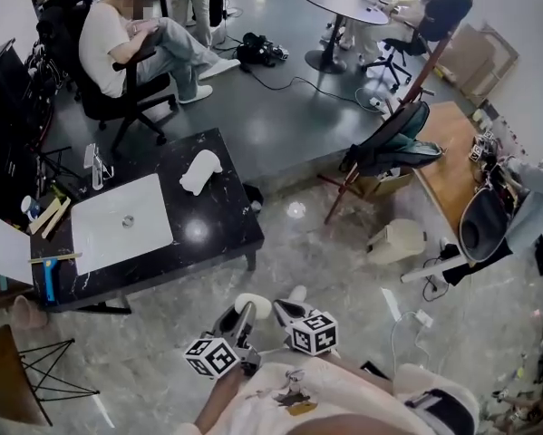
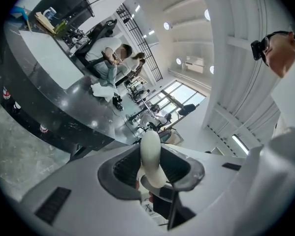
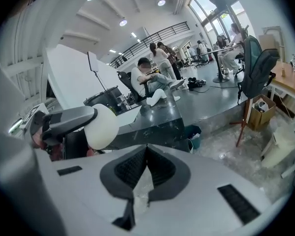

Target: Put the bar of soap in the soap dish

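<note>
The left claw (image 2: 151,164) is clamped on the bar of soap (image 2: 149,145). The white oval bar stands on edge between the two dark ribbed pads, and its rounded end sticks out past the tips. In the head view this claw (image 1: 245,315) sits low in the frame, close to the person's body. The soap (image 1: 253,304) is at its front, over the pale marble floor (image 1: 344,270) and short of the counter.

The right claw (image 3: 146,154) is closed with nothing in it, its ribbed pads meeting in a thin line. It is just beside the left one in the head view (image 1: 286,310), on the right. Its own camera sees the soap (image 3: 102,127) held in the neighbouring claw off to the left.

Ahead of both stands the black marble-patterned counter (image 1: 218,229), up and to the left in the head view. A white rectangular basin (image 1: 121,223) is set into it, with a faucet (image 1: 94,166) at the far edge. A white, lumpy, curved object (image 1: 201,170) rests on the black top beyond the basin's right corner. Whether it is the soap dish cannot be told. It also shows in the right gripper view (image 3: 154,98) on the counter (image 3: 162,123).

Behind the counter a person (image 1: 117,34) sits in a black office chair.
</note>
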`<state>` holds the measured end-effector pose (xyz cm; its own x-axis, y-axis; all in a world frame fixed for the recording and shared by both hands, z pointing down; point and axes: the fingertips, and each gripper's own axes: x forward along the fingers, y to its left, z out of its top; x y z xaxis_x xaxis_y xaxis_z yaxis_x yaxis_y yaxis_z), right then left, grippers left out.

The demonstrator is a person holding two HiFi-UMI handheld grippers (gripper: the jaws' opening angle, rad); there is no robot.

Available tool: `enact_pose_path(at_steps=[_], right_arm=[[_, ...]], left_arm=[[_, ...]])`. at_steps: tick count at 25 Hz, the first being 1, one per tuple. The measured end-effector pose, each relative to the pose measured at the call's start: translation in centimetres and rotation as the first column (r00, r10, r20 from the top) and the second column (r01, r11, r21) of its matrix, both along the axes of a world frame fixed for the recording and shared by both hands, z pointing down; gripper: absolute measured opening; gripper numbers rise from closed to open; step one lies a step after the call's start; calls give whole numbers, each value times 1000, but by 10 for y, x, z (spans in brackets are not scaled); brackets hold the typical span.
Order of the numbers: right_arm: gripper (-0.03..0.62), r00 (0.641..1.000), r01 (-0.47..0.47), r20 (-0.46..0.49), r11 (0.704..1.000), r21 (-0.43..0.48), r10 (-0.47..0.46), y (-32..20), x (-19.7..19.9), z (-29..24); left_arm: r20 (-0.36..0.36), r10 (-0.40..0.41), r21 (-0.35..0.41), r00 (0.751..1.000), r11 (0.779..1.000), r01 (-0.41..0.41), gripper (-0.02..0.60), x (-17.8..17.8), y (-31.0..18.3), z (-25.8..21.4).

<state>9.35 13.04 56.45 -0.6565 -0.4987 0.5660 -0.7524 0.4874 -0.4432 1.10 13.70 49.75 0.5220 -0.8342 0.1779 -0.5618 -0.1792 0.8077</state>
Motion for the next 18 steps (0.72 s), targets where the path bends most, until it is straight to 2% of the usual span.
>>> enact_pose_path(at_steps=[4,8,12,18], right_arm=[[6,1000,-14,-7,1000,10,14,-50,33,2],[6,1000,13,5,1000,20,-13,-107,63,-6],[6,998,57,26,998,26,-57,-154,99,-13],[6,995,74,71,997,-4,-73,-215,158,-17]], left_arm=[[8,-6,-5,1000,1000,6,126,27,-54,0],[18,-56,15,998,998,56,126,56,-111,-16],[26,-78,8,997,997,78,126,99,-159,-20],[51,-120,4,992,993,119,126,158,-216,-31]])
